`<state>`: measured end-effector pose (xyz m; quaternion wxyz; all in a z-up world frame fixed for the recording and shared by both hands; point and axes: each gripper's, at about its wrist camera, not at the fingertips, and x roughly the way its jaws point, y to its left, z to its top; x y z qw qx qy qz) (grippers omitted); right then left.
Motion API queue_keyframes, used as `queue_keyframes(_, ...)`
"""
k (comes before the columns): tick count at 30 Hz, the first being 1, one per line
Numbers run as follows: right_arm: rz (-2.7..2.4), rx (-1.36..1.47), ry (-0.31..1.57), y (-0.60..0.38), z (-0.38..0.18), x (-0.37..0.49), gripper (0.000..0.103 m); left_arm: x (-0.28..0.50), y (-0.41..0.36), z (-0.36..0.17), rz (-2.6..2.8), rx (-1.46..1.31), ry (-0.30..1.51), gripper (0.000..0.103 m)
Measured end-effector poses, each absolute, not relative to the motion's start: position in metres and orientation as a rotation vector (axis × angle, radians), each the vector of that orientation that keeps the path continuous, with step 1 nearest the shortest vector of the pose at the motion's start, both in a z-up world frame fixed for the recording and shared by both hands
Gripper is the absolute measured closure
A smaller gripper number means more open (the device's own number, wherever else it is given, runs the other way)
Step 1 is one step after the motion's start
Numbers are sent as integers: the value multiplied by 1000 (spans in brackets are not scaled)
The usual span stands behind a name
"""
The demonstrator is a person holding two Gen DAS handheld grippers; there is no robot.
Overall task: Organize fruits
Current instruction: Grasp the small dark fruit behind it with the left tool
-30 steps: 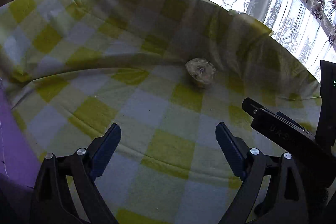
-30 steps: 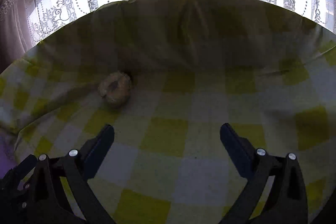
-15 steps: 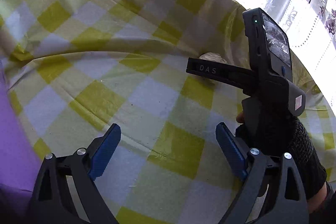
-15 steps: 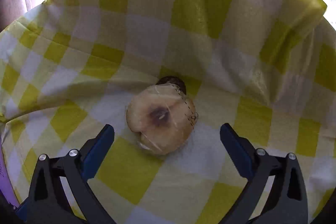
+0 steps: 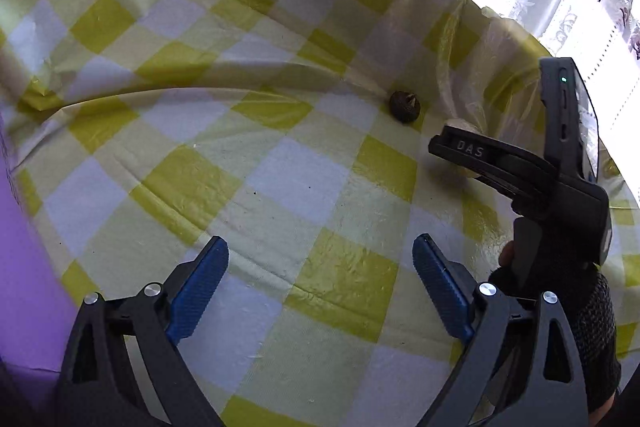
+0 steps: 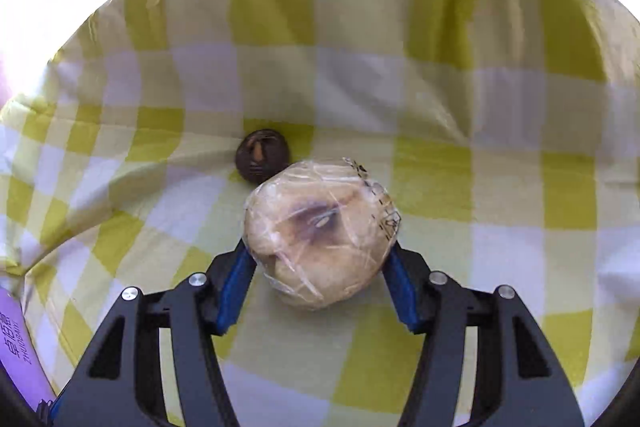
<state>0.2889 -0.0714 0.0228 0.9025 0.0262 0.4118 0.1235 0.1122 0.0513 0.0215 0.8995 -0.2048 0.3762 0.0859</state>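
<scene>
Plastic-wrapped pale round fruit [image 6: 322, 233] sits pinched in our right gripper [image 6: 320, 267] jaws just above the yellow-checked desk cloth [image 6: 440, 327], the slick film risking a slip, while our left gripper [image 5: 320, 283] gapes empty.

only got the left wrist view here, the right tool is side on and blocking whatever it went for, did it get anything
Observer: Yes. The right tool is closed on a pale fruit wrapped in clear film, one blue pad on each side.
Operator: is it touching that small dark thing by the cloth fold
Observer: The small dark fruit sits just behind the wrapped one; the right wrist view overlaps them, so contact is unclear.
Operator: any damage on the wrapped one
Observer: It has a dark brown patch around its middle.
</scene>
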Motion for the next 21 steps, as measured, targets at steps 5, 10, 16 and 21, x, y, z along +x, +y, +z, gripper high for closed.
queue_keyframes(5,160,225,785,-133,28,261,43,125,48,20,174,-403,821,11)
queue_keyframes(10,151,453,743,-187,18,248,43,164,45,22,172,-415,824,11)
queue_keyframes(16,194,455,729,-192,19,247,43,235,25,28,192,-319,817,15)
queue_keyframes(21,200,458,727,-191,20,246,43,295,19,24,193,-275,857,33)
